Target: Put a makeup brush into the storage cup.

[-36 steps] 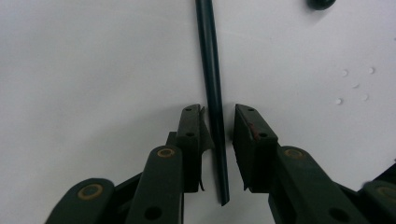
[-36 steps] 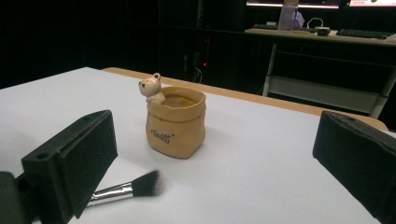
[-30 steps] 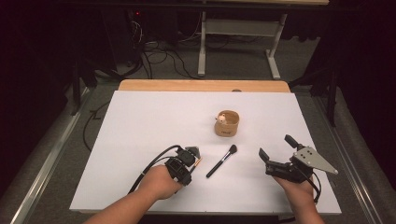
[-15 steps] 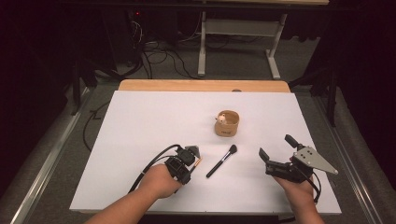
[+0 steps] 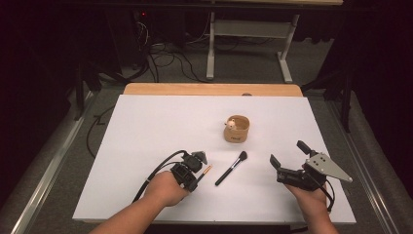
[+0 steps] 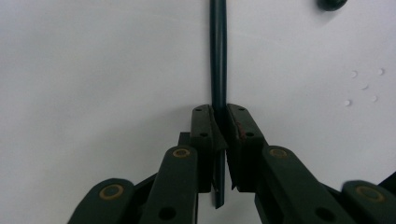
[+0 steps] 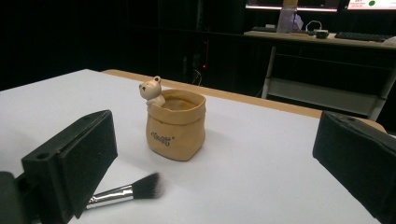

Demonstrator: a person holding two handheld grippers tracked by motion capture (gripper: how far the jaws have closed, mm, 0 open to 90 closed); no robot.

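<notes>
We count two brushes and one bear pot (image 5: 237,129). Our left gripper (image 5: 200,165), palm down, has just clamped a thin pencil brush (image 6: 218,56) nearer than the pot. Our right gripper (image 5: 288,153) gapes empty, level; its view reveals the makeup brush (image 7: 125,190) bristles below the pot.

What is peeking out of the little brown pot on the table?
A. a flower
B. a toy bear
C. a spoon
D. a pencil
B: a small cream toy bear sits at the rim of the tan pot, seen in the right gripper view; the makeup brush lies on the white table in front of the pot, not inside it.
</notes>
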